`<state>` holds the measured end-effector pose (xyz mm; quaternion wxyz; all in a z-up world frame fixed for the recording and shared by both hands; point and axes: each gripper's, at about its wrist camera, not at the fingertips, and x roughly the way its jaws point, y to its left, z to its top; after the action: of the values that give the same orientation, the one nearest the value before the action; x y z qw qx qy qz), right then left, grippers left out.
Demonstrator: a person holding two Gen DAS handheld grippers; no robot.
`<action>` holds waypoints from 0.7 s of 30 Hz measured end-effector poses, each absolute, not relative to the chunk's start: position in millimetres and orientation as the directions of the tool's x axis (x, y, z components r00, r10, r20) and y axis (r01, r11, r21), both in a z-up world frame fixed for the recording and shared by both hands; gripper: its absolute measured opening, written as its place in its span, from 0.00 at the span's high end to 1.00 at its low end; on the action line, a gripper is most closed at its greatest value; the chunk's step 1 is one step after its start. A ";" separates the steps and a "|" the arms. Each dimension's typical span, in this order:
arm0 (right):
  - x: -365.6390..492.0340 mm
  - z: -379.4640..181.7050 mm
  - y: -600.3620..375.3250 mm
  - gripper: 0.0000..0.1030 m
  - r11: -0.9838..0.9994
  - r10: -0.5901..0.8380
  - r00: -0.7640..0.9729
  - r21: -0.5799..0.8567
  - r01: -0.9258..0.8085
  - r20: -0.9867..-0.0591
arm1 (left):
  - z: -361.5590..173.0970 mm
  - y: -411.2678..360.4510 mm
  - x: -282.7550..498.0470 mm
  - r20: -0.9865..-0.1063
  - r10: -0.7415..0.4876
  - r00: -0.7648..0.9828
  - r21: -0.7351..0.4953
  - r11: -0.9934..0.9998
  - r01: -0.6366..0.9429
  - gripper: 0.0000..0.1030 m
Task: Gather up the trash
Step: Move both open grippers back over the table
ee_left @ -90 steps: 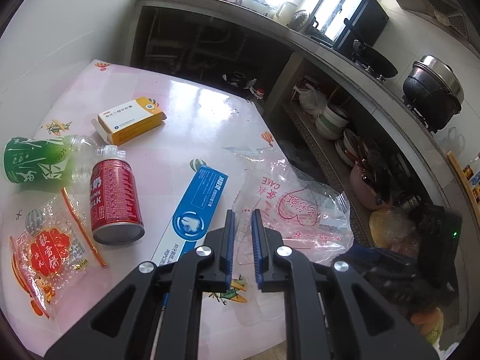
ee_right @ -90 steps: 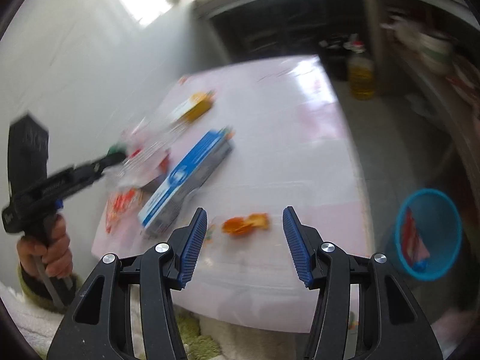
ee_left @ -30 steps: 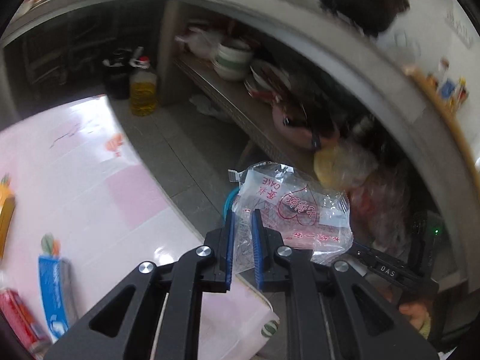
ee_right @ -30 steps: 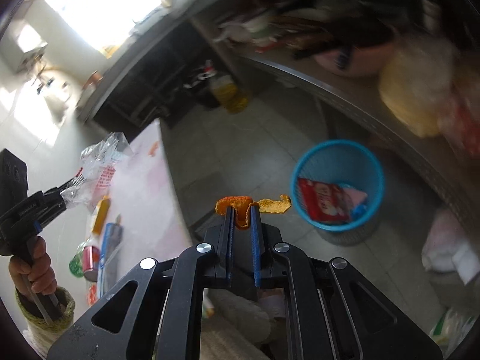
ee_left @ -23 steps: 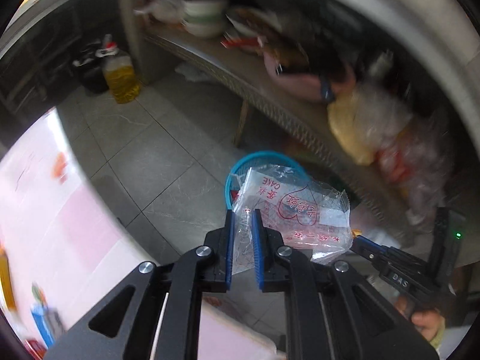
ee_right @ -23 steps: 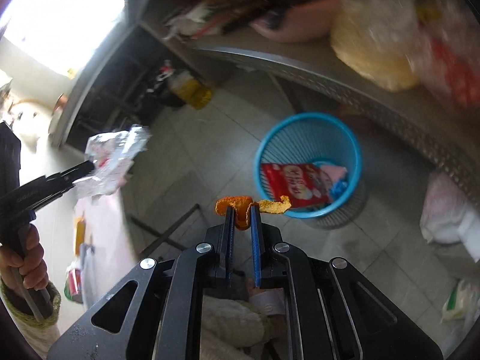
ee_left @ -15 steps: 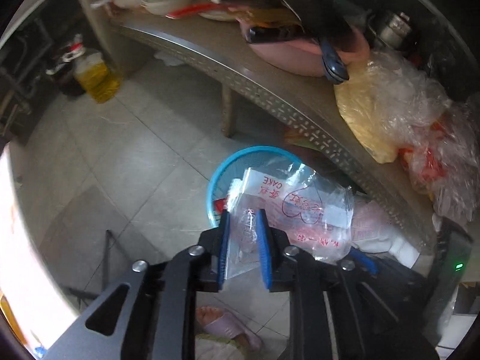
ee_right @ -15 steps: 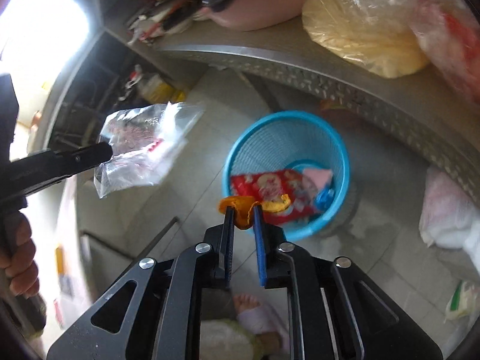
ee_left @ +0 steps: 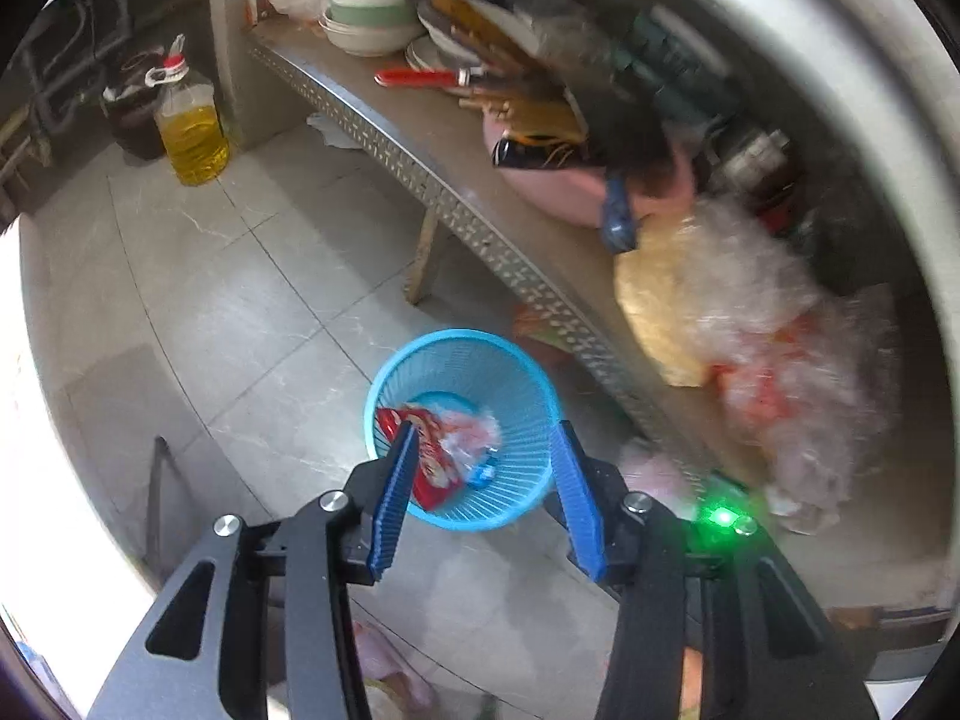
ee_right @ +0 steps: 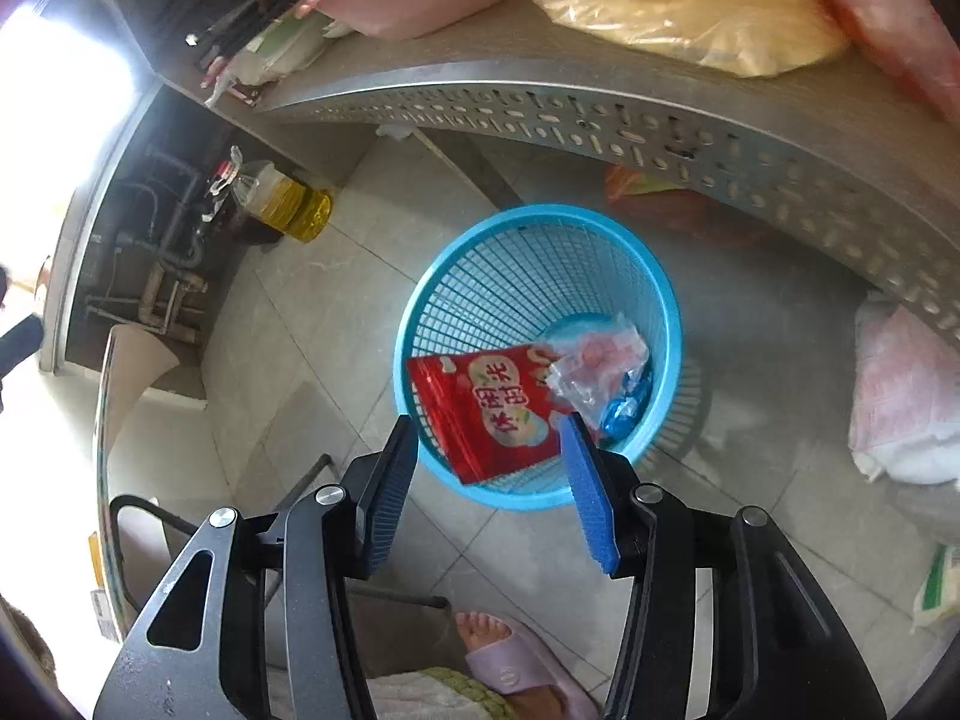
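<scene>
A blue mesh waste basket point(ee_left: 528, 384) point(ee_right: 504, 276) stands on the tiled floor beside a metal shelf. Inside lie a red snack packet point(ee_right: 486, 408) point(ee_left: 429, 462) and the clear plastic bag point(ee_right: 594, 366) point(ee_left: 474, 426). My left gripper point(ee_left: 483, 450) is open and empty, above the basket. My right gripper point(ee_right: 489, 447) is open and empty, also above the basket. The orange peel is not visible in either view.
A perforated metal shelf point(ee_left: 456, 204) point(ee_right: 660, 120) holds bowls, a pink basin and plastic bags. A bottle of yellow oil point(ee_left: 192, 132) point(ee_right: 288, 198) stands on the floor. The table edge point(ee_right: 105, 420) is at left. A foot in a purple slipper point(ee_right: 510, 654) is below.
Both grippers have opened above the basket. The clear plastic bag has dropped from the left gripper into the basket. The orange peel has left the right gripper.
</scene>
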<state>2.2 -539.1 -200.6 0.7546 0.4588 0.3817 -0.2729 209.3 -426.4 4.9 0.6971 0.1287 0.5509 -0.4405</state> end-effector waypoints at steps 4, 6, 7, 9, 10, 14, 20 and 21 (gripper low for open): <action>-3.3 -172.9 -518.0 0.48 0.476 -0.018 0.602 0.523 0.707 -0.798 | 47.4 -360.5 194.6 -0.828 -0.554 0.084 -0.321 0.592 0.739 0.55; -4.8 -152.3 -499.1 0.46 0.525 0.009 0.621 0.532 0.664 -0.784 | 69.3 -313.7 182.0 -0.789 -0.593 0.161 -0.305 0.606 0.735 0.51; -1.1 -144.9 -494.1 0.46 0.546 0.020 0.627 0.534 0.646 -0.779 | 76.3 -294.5 177.0 -0.776 -0.600 0.195 -0.294 0.617 0.730 0.51; 2.9 -126.0 -475.9 0.46 0.590 0.051 0.643 0.542 0.598 -0.764 | 90.6 -243.5 163.3 -0.744 -0.608 0.276 -0.254 0.640 0.725 0.48; 8.0 -115.4 -464.6 0.46 0.620 0.071 0.648 0.543 0.567 -0.758 | 94.9 -219.7 156.9 -0.730 -0.604 0.318 -0.235 0.660 0.714 0.45; 32.4 -79.0 -423.8 0.43 0.707 0.153 0.674 0.557 0.436 -0.723 | 94.3 -128.2 135.5 -0.696 -0.555 0.456 -0.190 0.755 0.628 0.38; 86.1 -49.4 -350.4 0.37 0.798 0.281 0.650 0.548 0.250 -0.706 | 62.8 -22.0 111.1 -0.717 -0.457 0.527 -0.232 0.869 0.438 0.37; 92.1 -48.0 -341.5 0.37 0.808 0.289 0.643 0.541 0.233 -0.709 | 57.2 -7.4 106.8 -0.717 -0.456 0.527 -0.258 0.876 0.407 0.37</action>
<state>92.1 -341.5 -48.0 0.8520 0.3090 0.4224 0.0167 106.8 -7.4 57.2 0.8734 -0.0293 0.4187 -0.2470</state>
